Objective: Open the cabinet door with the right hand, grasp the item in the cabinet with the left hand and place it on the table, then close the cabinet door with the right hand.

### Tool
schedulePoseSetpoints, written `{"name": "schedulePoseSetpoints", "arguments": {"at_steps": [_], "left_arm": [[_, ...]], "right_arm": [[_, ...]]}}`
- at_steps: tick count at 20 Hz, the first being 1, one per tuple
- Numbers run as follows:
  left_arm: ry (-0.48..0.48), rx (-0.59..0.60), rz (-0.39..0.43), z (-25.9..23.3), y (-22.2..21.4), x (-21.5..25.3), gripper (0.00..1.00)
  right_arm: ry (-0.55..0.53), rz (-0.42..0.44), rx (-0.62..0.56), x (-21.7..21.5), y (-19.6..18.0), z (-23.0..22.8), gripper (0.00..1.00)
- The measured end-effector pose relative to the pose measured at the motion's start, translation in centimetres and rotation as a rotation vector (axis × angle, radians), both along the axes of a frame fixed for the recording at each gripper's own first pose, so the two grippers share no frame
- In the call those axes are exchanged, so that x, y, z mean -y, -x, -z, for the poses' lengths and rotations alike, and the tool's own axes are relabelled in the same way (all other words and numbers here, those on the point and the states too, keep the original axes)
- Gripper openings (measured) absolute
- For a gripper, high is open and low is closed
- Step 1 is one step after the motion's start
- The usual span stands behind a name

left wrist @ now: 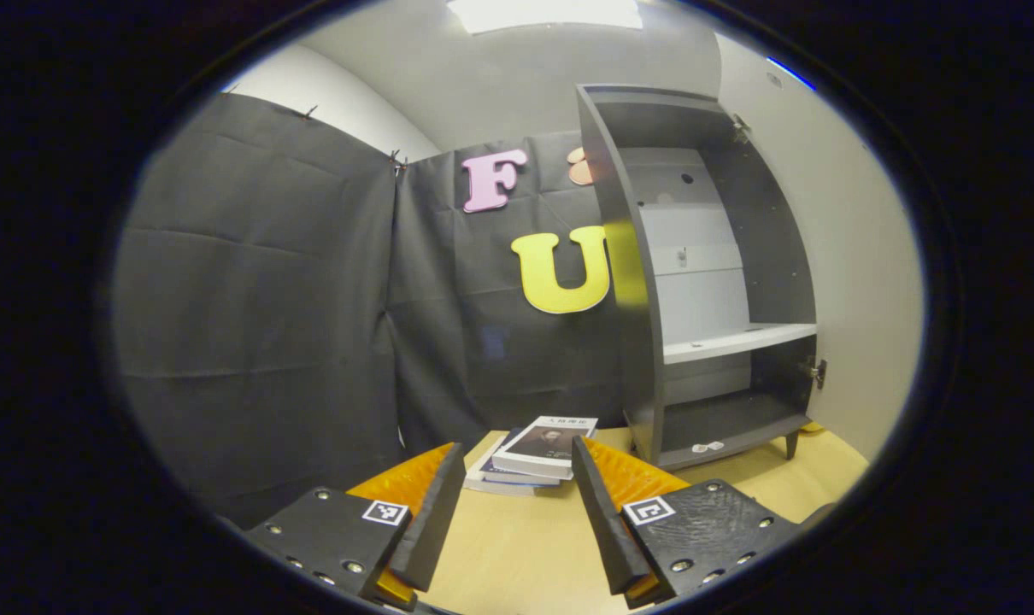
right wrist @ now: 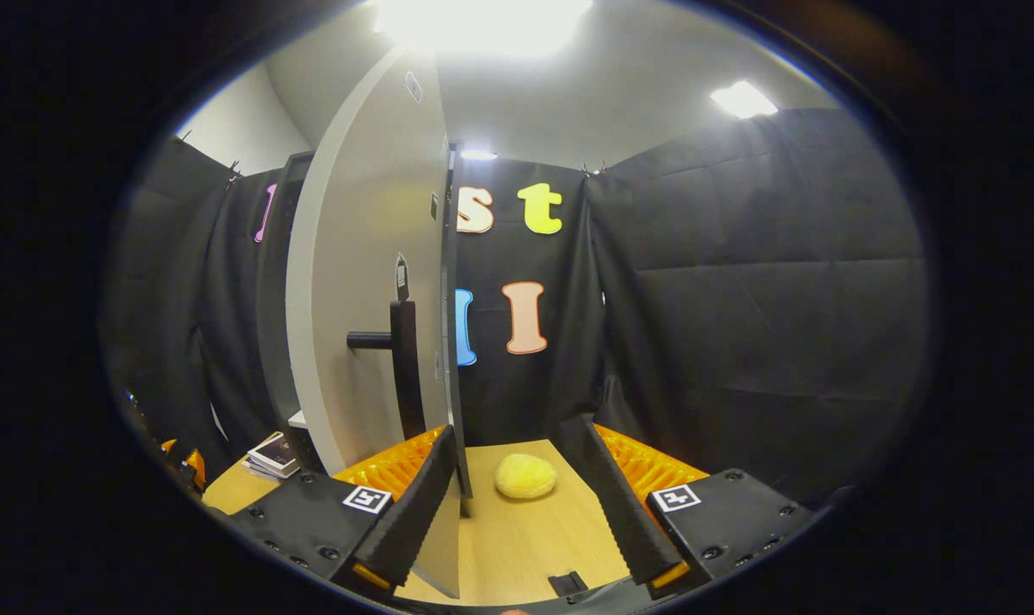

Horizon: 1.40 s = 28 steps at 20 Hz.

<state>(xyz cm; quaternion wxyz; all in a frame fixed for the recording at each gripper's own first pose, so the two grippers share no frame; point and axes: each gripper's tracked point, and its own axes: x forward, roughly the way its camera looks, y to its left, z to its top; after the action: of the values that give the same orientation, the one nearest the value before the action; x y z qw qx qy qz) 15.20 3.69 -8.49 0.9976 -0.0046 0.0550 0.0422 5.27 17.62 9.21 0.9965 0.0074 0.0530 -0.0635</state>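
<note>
In the left gripper view, the left gripper (left wrist: 508,504) hovers over the table (left wrist: 517,547) with its fingers spread and nothing between them. Just ahead lies a stack of books (left wrist: 538,453) near the table's far edge, beside the cabinet (left wrist: 645,342)'s left wall. The cabinet stands open; its white shelf (left wrist: 739,340) and dark floor look bare apart from small specks I cannot identify. So the books are, by my reading, the item now out on the table.

In the right gripper view, the right gripper (right wrist: 517,504) is likewise spread and empty, sitting close to the free edge of the open door (right wrist: 355,299). The door's dark handle (right wrist: 402,359) stands above the left finger. A yellow round thing (right wrist: 525,476) rests on the table beyond, towards the far edge; the books (right wrist: 273,454) show at lower left.

The step in hand seems to be closing the door. Done well, the right gripper would press flat against the door's outer face or catch the handle, swing it steadily round to the cabinet front, and keep the left gripper and books clear of the sweep.
</note>
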Motion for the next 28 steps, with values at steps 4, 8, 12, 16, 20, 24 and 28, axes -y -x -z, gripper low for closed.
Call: {"name": "schedulePoseSetpoints", "arguments": {"at_steps": [4,8,12,16,20,24,28], "left_arm": [[0.009,-0.004,0.001,0.5,-0.2,-1.4,0.75],[0.004,-0.006,0.0,0.8,-0.3,-2.8,0.75],[0.005,-0.011,-0.005,1.3,-0.4,-4.2,0.75],[0.007,-0.013,-0.01,1.4,-0.2,-5.3,0.76],[-0.005,-0.008,-0.022,1.5,0.0,-6.8,0.75],[-0.008,-0.022,-0.044,2.1,0.4,-8.2,0.75],[-0.008,-0.027,-0.066,2.3,1.1,-9.6,0.75]], "right_arm": [[-0.005,-0.014,-0.003,-2.0,0.3,0.0,0.92],[-0.011,-0.039,-0.003,-3.9,0.1,-0.1,0.92],[-0.021,-0.077,-0.003,-6.1,-0.3,0.0,0.92],[-0.047,-0.115,0.0,-8.0,-0.8,0.1,0.92],[-0.073,-0.16,-0.005,-10.3,-1.4,0.3,0.95],[-0.089,-0.199,-0.006,-11.8,-2.3,0.3,0.92],[-0.089,-0.238,-0.008,-13.9,-2.9,0.4,0.92]]}}
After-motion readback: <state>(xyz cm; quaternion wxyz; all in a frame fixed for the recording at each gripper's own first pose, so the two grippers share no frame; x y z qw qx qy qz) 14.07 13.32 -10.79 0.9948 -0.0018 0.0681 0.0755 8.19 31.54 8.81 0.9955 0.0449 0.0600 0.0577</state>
